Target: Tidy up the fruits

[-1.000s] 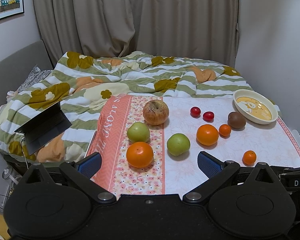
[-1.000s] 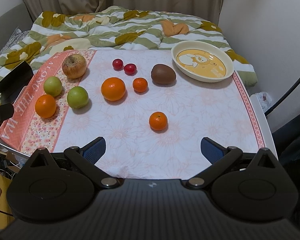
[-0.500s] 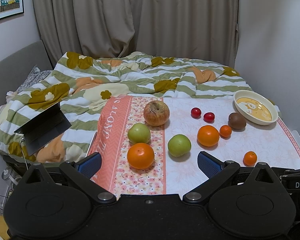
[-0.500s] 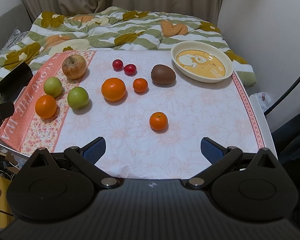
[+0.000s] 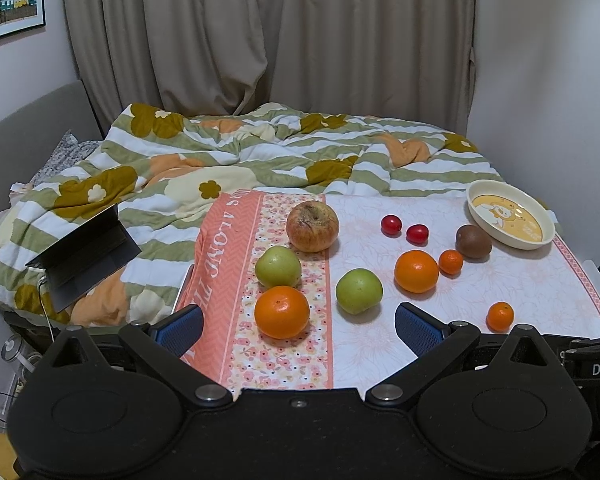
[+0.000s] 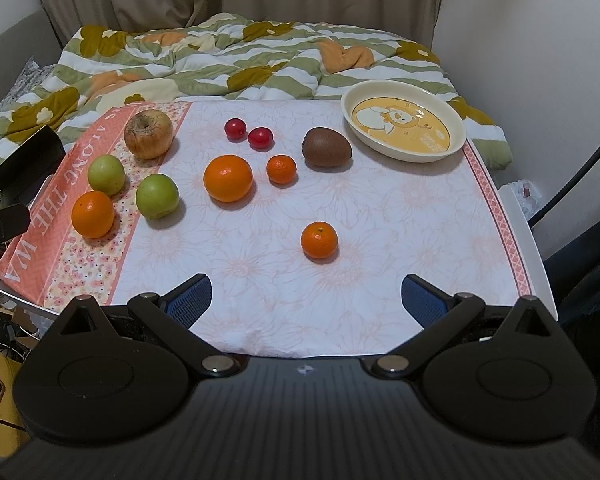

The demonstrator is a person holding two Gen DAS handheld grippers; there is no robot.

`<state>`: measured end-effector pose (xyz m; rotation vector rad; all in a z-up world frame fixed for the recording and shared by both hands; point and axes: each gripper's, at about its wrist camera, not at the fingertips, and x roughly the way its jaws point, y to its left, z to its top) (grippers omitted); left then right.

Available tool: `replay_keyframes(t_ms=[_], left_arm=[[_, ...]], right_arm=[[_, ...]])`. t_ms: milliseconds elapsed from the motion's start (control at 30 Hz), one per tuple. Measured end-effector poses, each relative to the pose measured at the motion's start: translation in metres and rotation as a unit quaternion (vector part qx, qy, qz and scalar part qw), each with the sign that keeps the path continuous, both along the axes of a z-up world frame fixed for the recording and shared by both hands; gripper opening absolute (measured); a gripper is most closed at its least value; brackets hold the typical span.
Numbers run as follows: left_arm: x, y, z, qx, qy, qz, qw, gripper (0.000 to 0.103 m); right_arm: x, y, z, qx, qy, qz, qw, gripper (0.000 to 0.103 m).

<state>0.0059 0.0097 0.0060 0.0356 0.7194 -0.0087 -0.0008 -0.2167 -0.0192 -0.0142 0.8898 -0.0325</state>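
Fruit lies spread on a cloth-covered table. A reddish apple, two green apples, two large oranges, two small tangerines, two red cherry tomatoes and a brown kiwi lie there. A cream bowl stands empty at the far right. My left gripper is open just short of the near orange. My right gripper is open, short of the near tangerine.
A striped floral duvet covers the bed behind the table. An open laptop lies at the left on the bed. A wall stands at the right and curtains hang at the back. A cable runs at the right.
Both grippers have hardly moved; the left view has shifted very slightly. No fruit has moved.
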Motion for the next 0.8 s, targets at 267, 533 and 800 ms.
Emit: replay_keyframes(t_ms=[267,533,800], left_arm=[[0.002,0.002,-0.001,0.0,-0.002,-0.003,1.0,0.103],[0.004,0.011,0.001,-0.005,-0.003,-0.014,0.9999,0.103],[0.02,0.029,0.0,-0.002,0.01,-0.012,0.9999,0.103]], right_arm=[[-0.002,0.002,0.005,0.004,-0.002,-0.005,1.0,0.103],[-0.001,0.007,0.009,0.006,-0.012,-0.014,1.0,0.103],[0.021,0.023,0.012,-0.018,-0.006,-0.015,1.0,0.103]])
